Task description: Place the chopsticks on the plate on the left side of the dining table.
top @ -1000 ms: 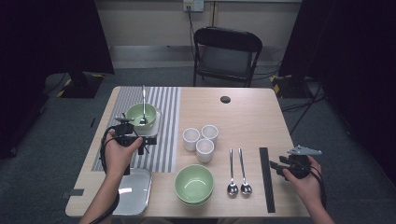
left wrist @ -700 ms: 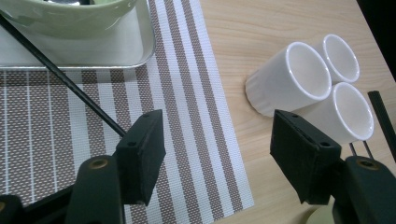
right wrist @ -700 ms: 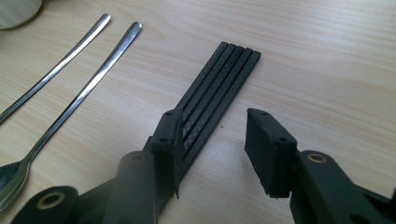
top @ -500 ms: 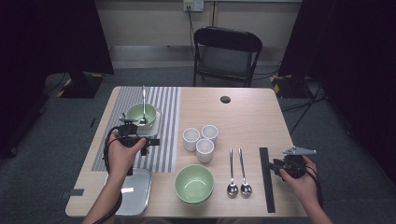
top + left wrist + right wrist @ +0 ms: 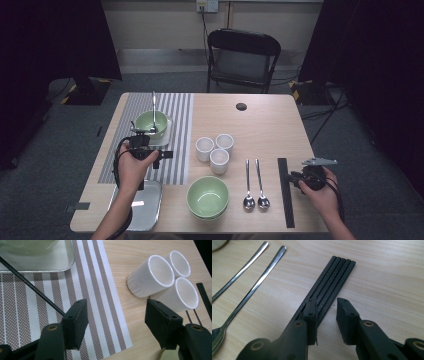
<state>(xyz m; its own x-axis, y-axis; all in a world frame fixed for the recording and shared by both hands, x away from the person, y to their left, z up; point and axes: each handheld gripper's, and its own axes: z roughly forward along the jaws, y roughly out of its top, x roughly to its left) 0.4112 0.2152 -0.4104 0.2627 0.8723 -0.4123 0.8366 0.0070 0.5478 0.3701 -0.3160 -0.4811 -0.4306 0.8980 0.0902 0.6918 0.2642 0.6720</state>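
A bundle of black chopsticks (image 5: pixel 283 190) (image 5: pixel 337 275) lies on the wooden table at the front right. My right gripper (image 5: pixel 296 178) (image 5: pixel 327 302) sits low over its near end. Its jaws have just been closing, and the left jaw now covers part of the bundle. The outer sticks lie in the gap, and the right jaw still stands apart from them. My left gripper (image 5: pixel 160 157) (image 5: pixel 116 315) hovers open over the striped placemat (image 5: pixel 172 135) (image 5: pixel 100 302) with nothing between its jaws. A thin black rod (image 5: pixel 32 287) runs across the mat behind its left jaw.
Three white cups (image 5: pixel 215 150) (image 5: pixel 152 275) cluster mid-table. A green bowl (image 5: pixel 150 122) with a spoon stands on a small tray at the mat's far end. Another green bowl (image 5: pixel 207 196), two spoons (image 5: pixel 255 185) (image 5: pixel 249 262) and a steel tray (image 5: pixel 145 200) line the front. A chair (image 5: pixel 242 55) stands behind.
The right gripper has edged slightly left toward the chopsticks. The left hand and gripper have stayed where they were.
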